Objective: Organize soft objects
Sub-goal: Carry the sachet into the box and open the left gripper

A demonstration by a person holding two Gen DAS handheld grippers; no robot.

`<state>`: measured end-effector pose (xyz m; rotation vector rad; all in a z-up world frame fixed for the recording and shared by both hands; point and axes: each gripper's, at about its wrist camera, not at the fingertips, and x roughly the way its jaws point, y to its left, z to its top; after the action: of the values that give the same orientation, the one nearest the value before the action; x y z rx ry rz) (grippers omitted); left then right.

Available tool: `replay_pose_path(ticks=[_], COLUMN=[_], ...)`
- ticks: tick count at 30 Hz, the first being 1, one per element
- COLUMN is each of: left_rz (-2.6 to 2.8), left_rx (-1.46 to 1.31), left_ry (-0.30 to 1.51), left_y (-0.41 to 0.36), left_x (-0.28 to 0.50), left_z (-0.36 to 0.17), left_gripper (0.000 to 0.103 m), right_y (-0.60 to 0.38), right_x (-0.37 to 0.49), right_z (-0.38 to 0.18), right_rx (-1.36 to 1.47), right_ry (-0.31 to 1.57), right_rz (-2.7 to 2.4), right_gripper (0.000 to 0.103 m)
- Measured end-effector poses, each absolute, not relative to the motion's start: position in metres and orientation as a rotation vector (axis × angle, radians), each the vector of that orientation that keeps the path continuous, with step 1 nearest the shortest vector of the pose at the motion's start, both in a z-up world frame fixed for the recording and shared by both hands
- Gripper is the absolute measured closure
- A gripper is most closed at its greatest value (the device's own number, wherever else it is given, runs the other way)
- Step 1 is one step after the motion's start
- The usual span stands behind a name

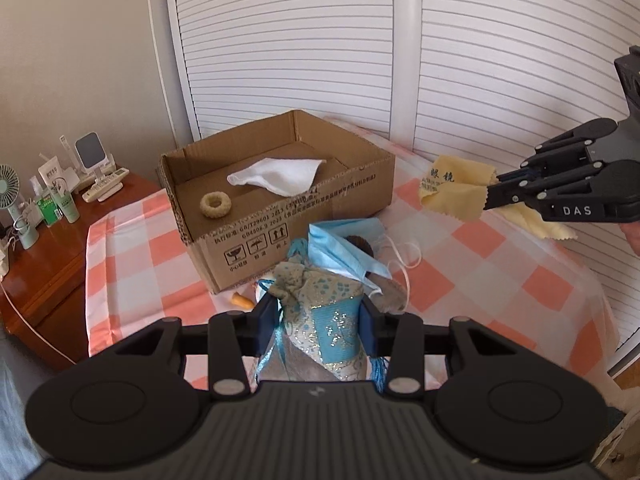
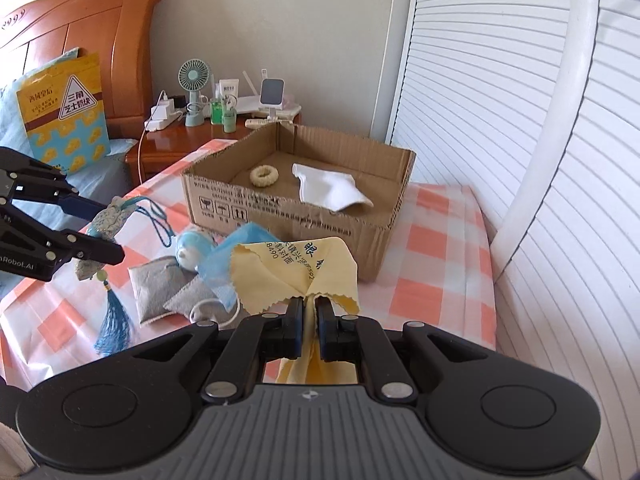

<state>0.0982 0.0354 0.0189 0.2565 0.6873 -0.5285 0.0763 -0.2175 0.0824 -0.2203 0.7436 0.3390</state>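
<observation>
Left gripper (image 1: 319,322), seen from its own wrist camera: two dark fingers (image 1: 267,326) set fairly wide, pressed against both sides of a blue-and-cream brocade sachet (image 1: 320,320). Sachet held up off the table, gathered neck pointing away from the camera, blue tassel (image 2: 114,322) hanging below in the right wrist view.

Right gripper (image 2: 310,322): fingers (image 2: 294,330) drawn nearly together, pinching a yellow lens cloth (image 2: 294,270) at one gathered corner. Cloth fanned out ahead of the fingertips, printed with dark Chinese characters, pinked edges showing, the rest trailing back between the fingers. Held in the air, above the table and just in front of the box's near wall.

Beyond both grippers: an open cardboard box (image 2: 280,210) on a table covered in a pink-and-white checked cloth (image 2: 440,280). Inside the box, a white folded cloth (image 2: 330,190) and, well apart from it, a cream ring-shaped scrunchie (image 2: 264,177).

On the table in front of the box, a loose pile: a light blue face mask (image 1: 344,250) with white ear loops, two grey fabric pouches (image 2: 168,284) lying overlapped, and a small pale blue round plush toy (image 2: 194,250) touching them.

Further out: a wooden bedside cabinet (image 2: 176,148) holding a small green fan (image 2: 194,76) and bottles, a wooden headboard (image 2: 100,32), and white louvred doors (image 2: 520,120) on the right.
</observation>
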Motion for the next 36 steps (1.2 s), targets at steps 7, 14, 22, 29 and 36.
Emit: replay_pose_path(ticks=[7, 14, 22, 29, 36], left_rz=[-0.536, -0.505, -0.437, -0.371, -0.393], left_rx=[0.315, 0.357, 0.371, 0.362, 0.365], left_ry=[0.625, 0.581, 0.572, 0.606, 0.697], left_y=[0.024, 0.013, 0.002, 0.004, 0.01], left_x=[0.131, 0.188, 0.25, 0.273, 0.253], left_z=[0.048, 0.075, 0.085, 0.056, 0.025], left_gripper=[0.063, 0.064, 0.064, 0.054, 0.013], right_y=[-0.215, -0.216, -0.22, -0.219, -0.215], right_x=[0.087, 0.098, 0.112, 0.119, 0.126], right_z=[0.085, 0.088, 0.093, 0.096, 0.099], right_rx=[-0.216, -0.211, -0.203, -0.208, -0.223], right_ry=[0.735, 0.725, 0.712, 0.705, 0.703], right_rz=[0.347, 0.349, 0.345, 0.344, 0.345], right_gripper=[0.093, 0.093, 0.093, 0.093, 0.093])
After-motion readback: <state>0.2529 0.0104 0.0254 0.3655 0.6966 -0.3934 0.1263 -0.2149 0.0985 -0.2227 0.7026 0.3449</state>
